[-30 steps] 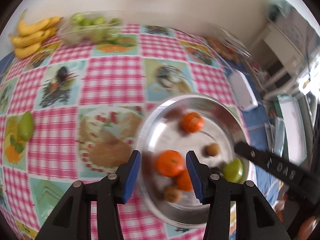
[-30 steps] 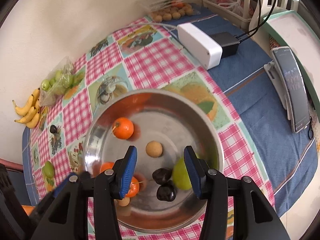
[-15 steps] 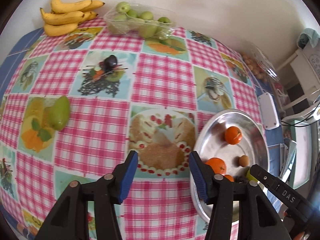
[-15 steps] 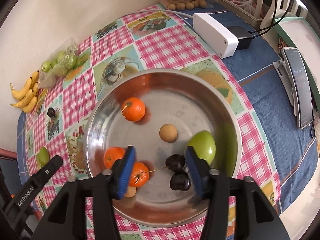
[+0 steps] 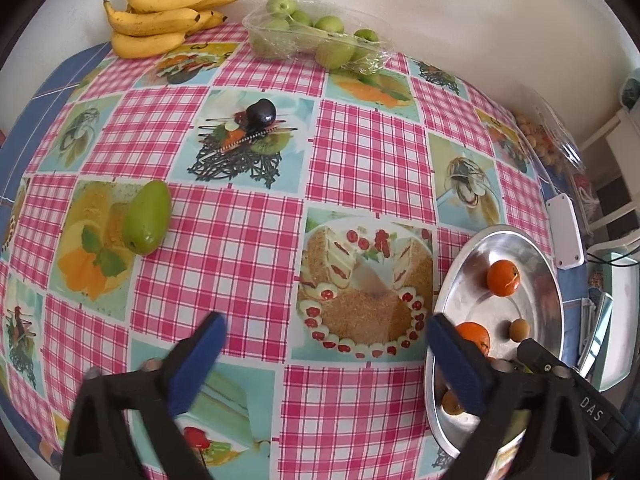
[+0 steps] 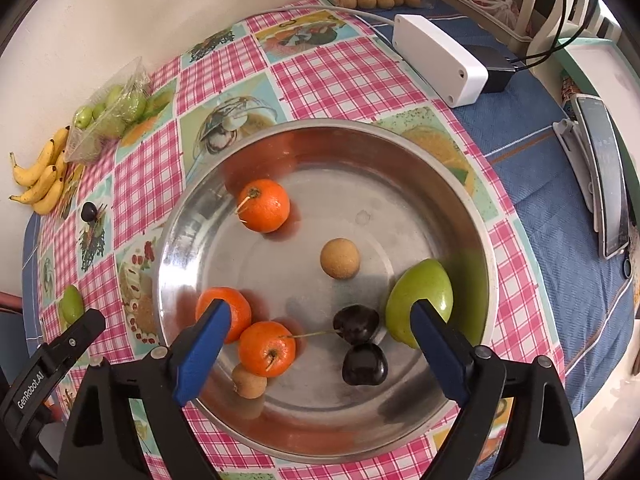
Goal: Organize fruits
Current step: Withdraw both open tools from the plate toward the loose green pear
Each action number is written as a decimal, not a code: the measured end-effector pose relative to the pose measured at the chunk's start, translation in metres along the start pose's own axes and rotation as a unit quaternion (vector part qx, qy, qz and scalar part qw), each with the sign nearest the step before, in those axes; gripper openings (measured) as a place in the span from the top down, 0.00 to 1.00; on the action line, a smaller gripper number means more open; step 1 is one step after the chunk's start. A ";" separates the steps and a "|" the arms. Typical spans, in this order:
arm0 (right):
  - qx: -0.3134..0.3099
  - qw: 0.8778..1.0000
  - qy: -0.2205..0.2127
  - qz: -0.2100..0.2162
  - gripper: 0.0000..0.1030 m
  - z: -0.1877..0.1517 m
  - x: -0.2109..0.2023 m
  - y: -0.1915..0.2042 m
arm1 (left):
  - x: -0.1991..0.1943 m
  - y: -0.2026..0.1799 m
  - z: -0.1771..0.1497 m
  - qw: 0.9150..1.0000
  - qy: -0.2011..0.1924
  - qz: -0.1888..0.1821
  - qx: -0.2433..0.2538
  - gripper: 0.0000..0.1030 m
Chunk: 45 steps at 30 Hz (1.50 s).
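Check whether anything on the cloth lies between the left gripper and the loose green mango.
Nothing visible does. The left gripper is open and empty over the checked tablecloth, and the green mango lies up and to the left across bare cloth. The dark plum lies further back, off that line.

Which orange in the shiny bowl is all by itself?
The orange at the far left of the bowl. The other two oranges sit right beside each other at the near side.
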State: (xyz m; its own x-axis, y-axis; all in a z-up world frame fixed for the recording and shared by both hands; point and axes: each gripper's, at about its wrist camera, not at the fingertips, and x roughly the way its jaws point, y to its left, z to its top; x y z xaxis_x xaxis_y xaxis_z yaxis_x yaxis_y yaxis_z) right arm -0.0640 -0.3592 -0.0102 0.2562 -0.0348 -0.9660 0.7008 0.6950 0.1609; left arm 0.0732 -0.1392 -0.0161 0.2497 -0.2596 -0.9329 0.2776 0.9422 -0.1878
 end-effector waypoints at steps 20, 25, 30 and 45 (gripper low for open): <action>-0.014 1.000 0.009 -0.001 0.00 0.004 0.007 0.009 | 0.004 -0.003 0.003 0.999 -0.018 0.019 0.020 0.00; -0.022 1.000 0.007 -0.007 0.00 0.005 0.003 0.015 | -0.005 0.002 0.005 0.999 -0.033 0.006 0.016 0.00; -0.036 0.999 0.002 -0.011 0.00 0.004 -0.004 0.028 | -0.017 0.007 0.008 0.998 -0.057 -0.001 0.022 0.00; -0.083 0.996 0.012 -0.004 0.00 -0.006 0.005 0.096 | -0.032 0.085 0.022 0.997 -0.058 0.005 -0.043 0.00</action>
State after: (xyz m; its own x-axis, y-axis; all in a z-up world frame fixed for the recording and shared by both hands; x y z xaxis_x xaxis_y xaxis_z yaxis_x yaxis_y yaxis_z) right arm 0.0007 -0.2886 -0.0009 0.2338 -0.0261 -0.9719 0.5820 0.8045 0.1184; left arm 0.1095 -0.0558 0.0047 0.3594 -0.2675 -0.8940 0.1956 0.9583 -0.2081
